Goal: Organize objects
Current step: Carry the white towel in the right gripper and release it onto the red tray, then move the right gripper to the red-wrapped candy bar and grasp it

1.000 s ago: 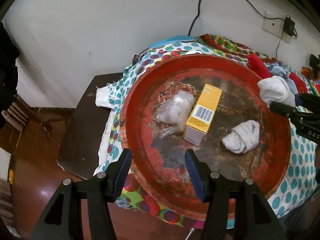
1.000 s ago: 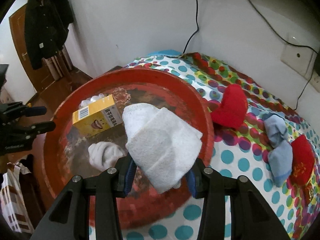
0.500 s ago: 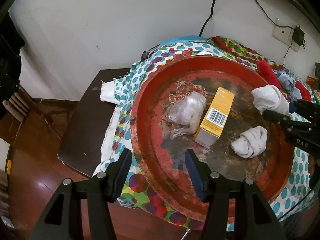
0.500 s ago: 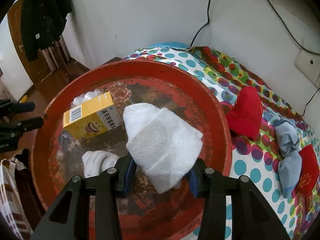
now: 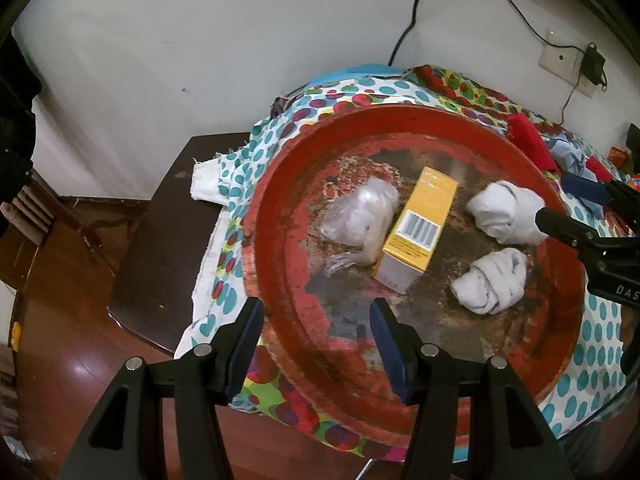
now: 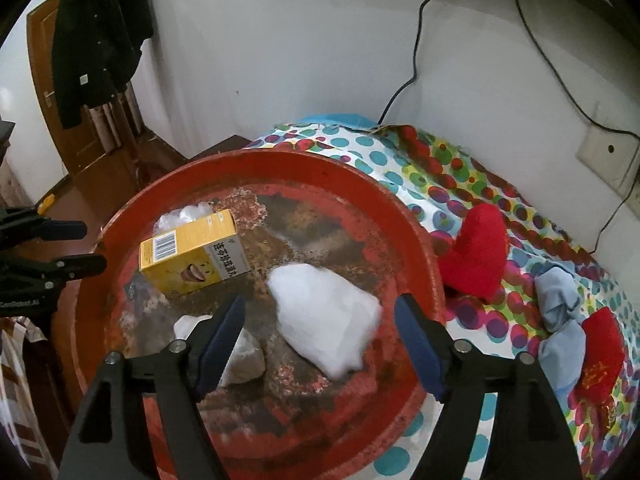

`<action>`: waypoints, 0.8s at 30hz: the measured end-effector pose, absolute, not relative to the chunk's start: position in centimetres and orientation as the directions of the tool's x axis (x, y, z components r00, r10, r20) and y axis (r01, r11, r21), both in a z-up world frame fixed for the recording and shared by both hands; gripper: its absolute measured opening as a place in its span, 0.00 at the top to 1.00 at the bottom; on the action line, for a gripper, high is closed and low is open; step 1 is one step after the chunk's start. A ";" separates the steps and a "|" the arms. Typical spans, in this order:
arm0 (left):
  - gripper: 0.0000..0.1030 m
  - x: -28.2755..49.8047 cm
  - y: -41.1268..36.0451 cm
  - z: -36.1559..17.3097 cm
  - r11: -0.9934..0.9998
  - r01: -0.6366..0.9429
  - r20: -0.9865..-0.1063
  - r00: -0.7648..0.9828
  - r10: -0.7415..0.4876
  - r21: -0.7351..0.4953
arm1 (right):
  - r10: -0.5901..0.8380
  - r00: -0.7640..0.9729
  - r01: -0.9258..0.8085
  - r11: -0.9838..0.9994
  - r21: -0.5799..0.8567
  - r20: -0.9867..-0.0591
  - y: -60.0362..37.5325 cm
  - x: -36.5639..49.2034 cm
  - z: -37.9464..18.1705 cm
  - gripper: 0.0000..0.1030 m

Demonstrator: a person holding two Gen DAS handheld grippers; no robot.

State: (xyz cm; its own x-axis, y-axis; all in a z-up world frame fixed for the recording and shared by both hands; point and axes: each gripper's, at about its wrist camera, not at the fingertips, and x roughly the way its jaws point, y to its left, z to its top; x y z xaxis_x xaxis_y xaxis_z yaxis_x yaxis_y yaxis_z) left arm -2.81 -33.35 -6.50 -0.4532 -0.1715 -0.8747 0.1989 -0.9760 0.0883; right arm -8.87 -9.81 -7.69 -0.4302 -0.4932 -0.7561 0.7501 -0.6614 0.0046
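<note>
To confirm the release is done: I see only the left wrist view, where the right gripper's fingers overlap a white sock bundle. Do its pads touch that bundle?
Observer: No. In the right wrist view the right gripper is opening its jaws, and both pads stand clear of the white sock bundle between them, which looks blurred over the red tray.
Operator: What is the red thing past the tray?
Observer: A heart-shaped red cushion on the dotted cloth, with a blue sock bundle lying beside it.
</note>
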 end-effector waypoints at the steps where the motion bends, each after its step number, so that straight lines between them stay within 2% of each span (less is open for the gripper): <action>1: 0.45 -2.8 -33.1 -6.5 -0.976 0.197 -0.875 -0.452 -0.174 0.092 | -0.496 -0.430 0.748 -0.664 0.010 -0.755 -9.6 -8.9 -7.6 0.26; 11: 0.45 -3.1 -31.2 -6.4 -0.982 0.165 -0.878 -0.452 -0.159 0.093 | -0.503 -0.436 0.721 -0.691 0.044 -0.746 -6.3 -8.7 -7.2 0.25; 15: 0.45 -3.3 -30.1 -6.2 -0.984 0.147 -0.876 -0.457 -0.154 0.096 | -0.502 -0.451 0.704 -0.708 0.051 -0.738 -4.7 -8.9 -7.0 0.19; 24: 0.45 -4.3 -27.3 -5.9 -0.989 0.109 -0.873 -0.466 -0.144 0.104 | -0.461 -0.497 0.654 -0.756 0.032 -0.735 -0.4 -9.4 -7.0 0.19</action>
